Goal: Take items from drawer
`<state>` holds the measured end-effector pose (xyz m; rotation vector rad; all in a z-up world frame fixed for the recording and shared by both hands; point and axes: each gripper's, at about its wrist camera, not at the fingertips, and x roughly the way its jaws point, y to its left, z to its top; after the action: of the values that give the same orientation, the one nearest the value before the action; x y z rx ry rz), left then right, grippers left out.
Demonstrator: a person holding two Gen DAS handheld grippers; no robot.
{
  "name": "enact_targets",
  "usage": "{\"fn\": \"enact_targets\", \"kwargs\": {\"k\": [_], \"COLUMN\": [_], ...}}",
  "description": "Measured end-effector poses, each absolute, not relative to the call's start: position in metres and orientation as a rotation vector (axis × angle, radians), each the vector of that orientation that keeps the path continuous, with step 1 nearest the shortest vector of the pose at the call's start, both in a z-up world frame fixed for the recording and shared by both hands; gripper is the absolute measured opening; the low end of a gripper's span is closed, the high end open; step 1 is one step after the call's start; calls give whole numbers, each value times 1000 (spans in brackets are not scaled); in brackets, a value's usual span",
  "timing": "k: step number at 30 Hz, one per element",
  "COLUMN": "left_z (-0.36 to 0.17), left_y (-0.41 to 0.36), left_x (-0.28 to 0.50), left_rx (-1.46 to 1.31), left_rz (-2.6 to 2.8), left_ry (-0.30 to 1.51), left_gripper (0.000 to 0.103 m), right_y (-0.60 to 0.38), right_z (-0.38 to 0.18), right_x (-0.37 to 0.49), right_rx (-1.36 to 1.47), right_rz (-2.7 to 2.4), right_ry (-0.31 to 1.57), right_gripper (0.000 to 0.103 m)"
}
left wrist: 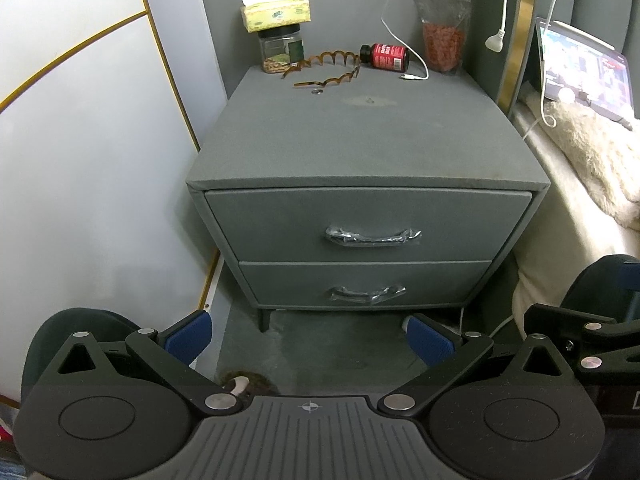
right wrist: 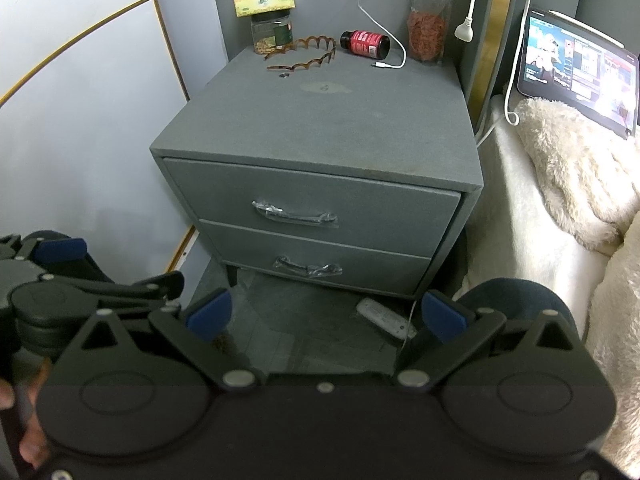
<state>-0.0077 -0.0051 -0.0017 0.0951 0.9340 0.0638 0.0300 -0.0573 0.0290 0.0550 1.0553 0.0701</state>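
Observation:
A grey fabric nightstand has two shut drawers. The top drawer has a plastic-wrapped metal handle. The bottom drawer has a like handle. Both drawers also show in the right wrist view: top drawer and bottom drawer. My left gripper is open and empty, low in front of the nightstand. My right gripper is open and empty, further right and back. The drawers' contents are hidden.
On the nightstand top stand a tissue box on a jar, a brown wavy headband, a red bottle on its side, a bag of red bits and a white cable. A bed with a fluffy blanket and a tablet lies right. A white remote lies on the floor.

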Motion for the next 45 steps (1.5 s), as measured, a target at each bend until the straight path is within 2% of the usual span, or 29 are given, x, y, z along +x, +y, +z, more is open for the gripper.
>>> {"fn": "enact_targets", "kwargs": {"k": [18,22,27,31,35,37,38,39,40,41,42,43,45], "left_z": [-8,-11,-21,-35,-68,-88,-97,-105,-114,-122,-129,-135,-147], "left_y": [-1,3,-14,-29,-46,-48,-48,-50,-54,-59,-65,-69,-77], "left_x": [-6,-3,20,47,83,103,114,122,129,133,136,139,145], "left_rx": [41,-27,52,127,211,193,184,193,234,290,348,392,469], "left_rz": [30,-52,-123,-178,-328,-388,-416,-432,-449,-469,-490,-509,-544], "left_ry": [940,819,799,835,847,871,886,894,890,878,864,860,858], "left_gripper": [103,103,103,103,103,98,94,86,81,72,66,61,50], "right_y": [-62,-72,-91,-127,-147,-152,-152,-154,-158,-160,-163,-166,-172], "right_z": [24,22,18,10,2,-9,-13,-18,-27,-30,-33,-32,-30], "right_x": [34,40,52,70,77,79,78,77,74,72,70,69,68], "right_rx": [77,88,-5,37,-59,-102,-92,-69,-25,1,24,39,71], "right_rz": [90,109,230,333,359,338,337,341,354,365,372,368,358], "right_ry": [1075,1045,982,1042,1011,1004,1001,1001,1004,1002,997,985,960], "right_gripper": [103,103,103,103,102,88,85,80,61,49,47,58,61]}}
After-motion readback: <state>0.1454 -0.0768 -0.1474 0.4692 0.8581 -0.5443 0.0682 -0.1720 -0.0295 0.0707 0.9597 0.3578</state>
